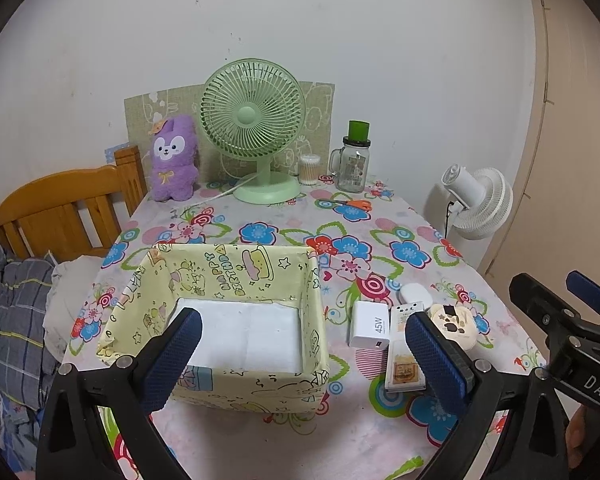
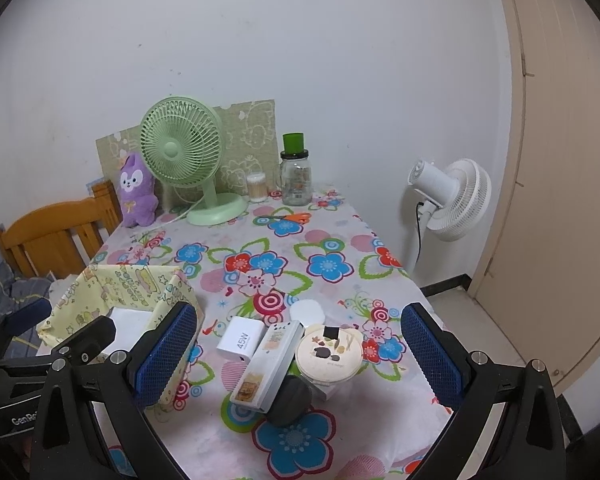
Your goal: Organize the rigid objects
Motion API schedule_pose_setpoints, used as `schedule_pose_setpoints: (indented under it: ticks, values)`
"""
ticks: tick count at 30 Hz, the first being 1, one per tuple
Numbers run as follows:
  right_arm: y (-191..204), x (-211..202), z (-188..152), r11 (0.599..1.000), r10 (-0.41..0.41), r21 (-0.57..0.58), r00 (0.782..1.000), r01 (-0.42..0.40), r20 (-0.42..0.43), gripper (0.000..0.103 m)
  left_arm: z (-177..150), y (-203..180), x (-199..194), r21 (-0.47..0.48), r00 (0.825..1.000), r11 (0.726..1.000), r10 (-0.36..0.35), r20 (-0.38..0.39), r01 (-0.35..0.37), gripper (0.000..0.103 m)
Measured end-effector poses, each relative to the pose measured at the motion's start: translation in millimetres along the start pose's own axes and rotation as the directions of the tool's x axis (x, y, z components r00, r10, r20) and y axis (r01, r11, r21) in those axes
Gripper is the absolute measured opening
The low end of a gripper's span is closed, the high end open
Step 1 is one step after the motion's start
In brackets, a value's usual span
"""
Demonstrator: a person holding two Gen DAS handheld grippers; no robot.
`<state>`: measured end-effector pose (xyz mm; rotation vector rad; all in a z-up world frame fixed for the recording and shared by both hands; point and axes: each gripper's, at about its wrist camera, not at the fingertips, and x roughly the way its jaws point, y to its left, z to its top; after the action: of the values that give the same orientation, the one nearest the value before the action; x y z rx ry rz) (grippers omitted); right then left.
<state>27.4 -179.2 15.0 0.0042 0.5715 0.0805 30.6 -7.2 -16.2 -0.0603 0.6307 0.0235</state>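
A yellow patterned storage box [image 1: 236, 268] with a white bottom stands open on the floral table; it shows at the left in the right wrist view [image 2: 132, 280]. Right of it lie a white 45W charger [image 1: 371, 325] [image 2: 240, 339], a long white remote [image 1: 405, 354] [image 2: 270, 362], a round bear-shaped case [image 1: 458, 326] [image 2: 327, 354], a white oval case [image 1: 415, 292] [image 2: 307, 312] and a dark grey round object [image 2: 290, 400]. My left gripper [image 1: 300, 356] is open and empty over the box's near side. My right gripper [image 2: 300, 360] is open and empty above the cluster.
At the table's back stand a green fan [image 1: 256, 128], a purple plush [image 1: 174, 158], a cotton swab tub [image 1: 310, 169] and a glass jar [image 1: 354, 160]; orange scissors [image 1: 348, 204] lie near them. A wooden bed frame [image 1: 60, 208] is left, a white floor fan [image 1: 480, 202] right.
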Motion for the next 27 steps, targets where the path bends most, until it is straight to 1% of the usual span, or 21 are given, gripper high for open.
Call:
schedule_pose_setpoints:
  ticks: [8,18,22,27]
  values:
    - [-0.9,4.4,-1.2,1.0,0.006,0.001,1.0,-0.006,-0.013,0.103,-0.4,-3.1,4.8,0.02,1.0,1.0,0.006,-0.002,-0.006,0.1]
    - [-2.4,10.7,-3.5,1.0,-0.007,-0.009,1.0,0.007,-0.019,0.103,-4.3,-11.1,16.1,0.041,1.0,0.999,-0.005,-0.028,0.006,0.098]
    - [-2.5,15.2,-4.3,1.0,-0.013,-0.015,1.0,0.013,-0.029,0.099,-6.1,-16.3,21.5,0.052,0.999,0.999,-0.012,-0.041,0.014,0.095]
    - [-5.1,21.4,-5.5,1.0,-0.014,-0.013,0.999,0.013,-0.043,0.098,-7.6,-23.1,29.1,0.059,0.998,0.998,-0.025,-0.062,0.029,0.091]
